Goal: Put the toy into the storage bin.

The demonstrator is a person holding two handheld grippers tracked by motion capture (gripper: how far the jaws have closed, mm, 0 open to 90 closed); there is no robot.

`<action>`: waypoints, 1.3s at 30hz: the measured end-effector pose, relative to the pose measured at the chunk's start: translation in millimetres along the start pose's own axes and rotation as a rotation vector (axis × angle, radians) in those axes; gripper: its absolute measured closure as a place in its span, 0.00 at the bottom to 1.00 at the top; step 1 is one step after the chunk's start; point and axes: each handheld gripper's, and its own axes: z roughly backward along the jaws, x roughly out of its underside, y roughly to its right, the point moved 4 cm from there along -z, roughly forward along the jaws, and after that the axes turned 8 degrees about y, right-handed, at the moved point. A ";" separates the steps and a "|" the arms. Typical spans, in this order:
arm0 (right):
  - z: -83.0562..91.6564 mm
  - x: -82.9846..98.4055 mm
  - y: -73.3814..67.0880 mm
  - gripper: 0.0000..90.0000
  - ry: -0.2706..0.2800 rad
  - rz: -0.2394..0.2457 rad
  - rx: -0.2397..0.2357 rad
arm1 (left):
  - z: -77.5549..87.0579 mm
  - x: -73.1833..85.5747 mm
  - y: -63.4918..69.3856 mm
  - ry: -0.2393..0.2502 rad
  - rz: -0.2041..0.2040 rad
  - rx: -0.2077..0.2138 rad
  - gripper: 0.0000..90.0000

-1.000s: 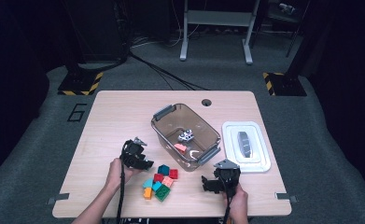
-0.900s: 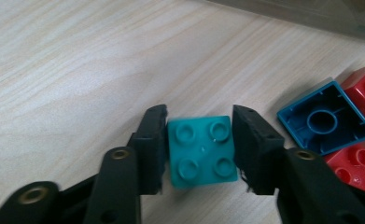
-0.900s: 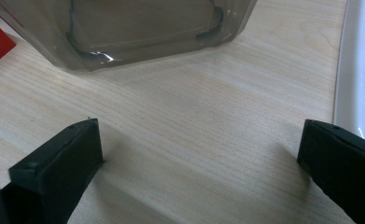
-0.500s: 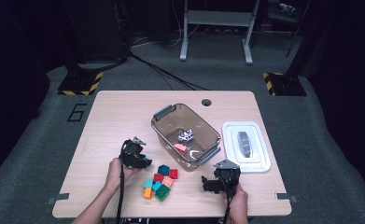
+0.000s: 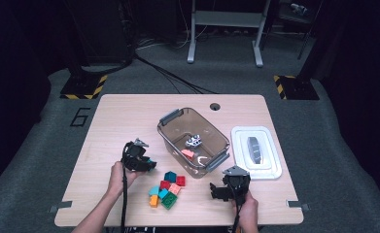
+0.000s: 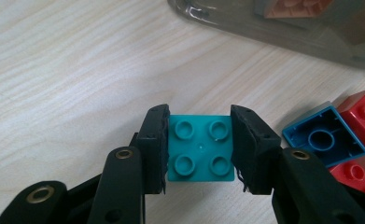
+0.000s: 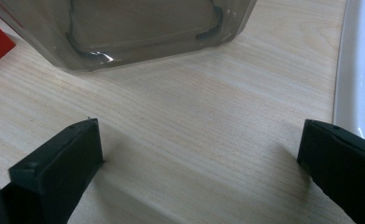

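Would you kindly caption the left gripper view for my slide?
Left claw shut on a teal brick above the wooden table.

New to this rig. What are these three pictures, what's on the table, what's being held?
No robot here: a person holds a two-jaw gripper in each hand. The high view looks down on the wooden table; the other two come from cameras riding on the grippers.

On the table: a clear plastic bin with a couple of pieces inside, its white lid beside it, and a pile of coloured toy bricks.

The left gripper, whose jaws have just been closing, clamps a teal four-stud brick. The right gripper is open on bare wood.
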 end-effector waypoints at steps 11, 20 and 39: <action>0.0 -0.2 -0.2 0.00 0.000 -0.008 0.012 | 16.5 -14.1 -8.8 0.020 -0.003 -0.013 0.66; -1.6 -1.5 -0.4 0.00 -0.001 -0.014 0.023 | 30.4 -30.7 -11.7 0.035 -0.026 -0.029 0.66; -6.2 -4.5 -1.8 0.00 0.003 -0.011 0.020 | 50.0 -61.6 -9.6 0.059 -0.075 -0.059 0.66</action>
